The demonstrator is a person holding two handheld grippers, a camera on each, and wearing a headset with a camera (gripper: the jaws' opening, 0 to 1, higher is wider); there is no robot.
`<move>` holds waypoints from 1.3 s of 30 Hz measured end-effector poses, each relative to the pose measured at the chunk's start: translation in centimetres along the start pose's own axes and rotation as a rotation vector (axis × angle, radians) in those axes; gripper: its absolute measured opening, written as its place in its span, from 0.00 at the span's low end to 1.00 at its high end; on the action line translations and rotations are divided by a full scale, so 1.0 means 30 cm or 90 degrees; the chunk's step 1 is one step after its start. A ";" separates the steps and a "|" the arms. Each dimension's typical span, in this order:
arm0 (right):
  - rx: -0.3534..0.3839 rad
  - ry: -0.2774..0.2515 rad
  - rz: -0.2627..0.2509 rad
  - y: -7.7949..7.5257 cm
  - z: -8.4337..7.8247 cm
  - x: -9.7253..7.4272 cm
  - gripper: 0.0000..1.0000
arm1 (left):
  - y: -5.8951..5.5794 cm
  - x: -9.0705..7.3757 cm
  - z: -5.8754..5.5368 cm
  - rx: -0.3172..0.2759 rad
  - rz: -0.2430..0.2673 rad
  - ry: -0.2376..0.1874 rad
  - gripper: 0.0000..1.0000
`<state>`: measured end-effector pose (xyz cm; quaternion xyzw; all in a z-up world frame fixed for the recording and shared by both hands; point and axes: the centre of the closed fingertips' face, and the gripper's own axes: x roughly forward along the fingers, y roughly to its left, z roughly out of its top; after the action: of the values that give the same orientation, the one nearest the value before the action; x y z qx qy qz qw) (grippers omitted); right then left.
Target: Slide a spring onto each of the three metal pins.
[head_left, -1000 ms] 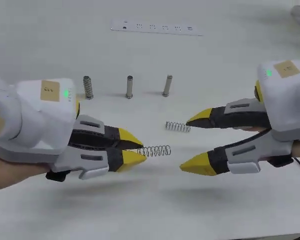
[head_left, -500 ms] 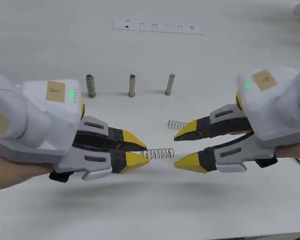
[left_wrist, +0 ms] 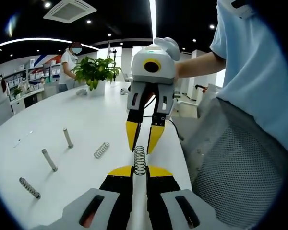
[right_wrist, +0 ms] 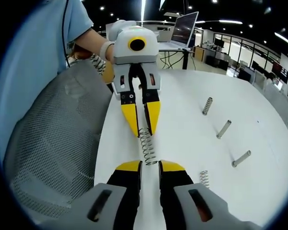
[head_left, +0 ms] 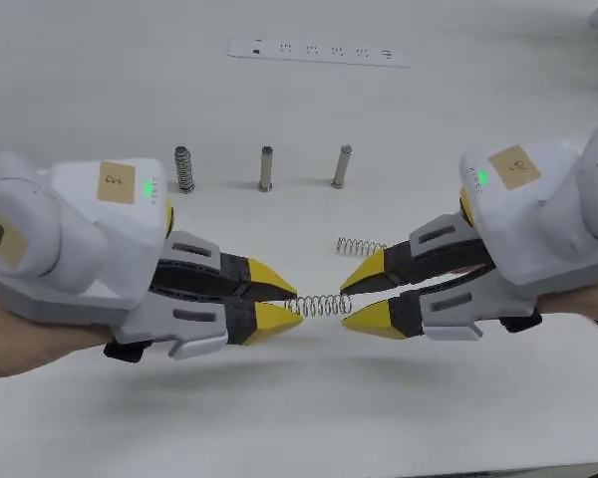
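My left gripper is shut on one end of a small steel spring and holds it level above the white table. My right gripper is open, its yellow tips close on either side of the spring's free end. The left gripper view has the same spring between its own jaws, with the right gripper facing it. Three pins stand in a row: the left pin wears a spring, the middle pin and right pin are bare. A loose spring lies on the table.
A white power strip lies at the far side of the table. The table's near edge runs just below both grippers. A mesh chair and the person's blue sleeve sit beside the table edge. A potted plant stands far off.
My right gripper has moved left to the held spring's free end and its jaws have narrowed around it. The left gripper has kept its hold, shifting slightly.
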<state>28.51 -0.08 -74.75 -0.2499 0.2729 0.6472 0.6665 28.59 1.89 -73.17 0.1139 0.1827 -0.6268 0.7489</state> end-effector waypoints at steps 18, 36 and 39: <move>-0.023 0.009 -0.001 -0.015 0.017 -0.011 0.08 | 0.000 -0.004 -0.008 -0.007 0.001 0.003 0.02; -0.048 0.031 0.002 -0.023 0.092 -0.040 0.07 | 0.011 0.004 -0.013 -0.008 0.002 0.008 0.02; -0.048 0.028 0.005 -0.020 0.110 -0.042 0.07 | 0.008 0.006 -0.015 -0.005 0.000 0.010 0.02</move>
<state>29.23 1.23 -71.51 -0.2878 0.2638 0.6540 0.6479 28.81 1.96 -73.65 0.1158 0.1912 -0.6254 0.7477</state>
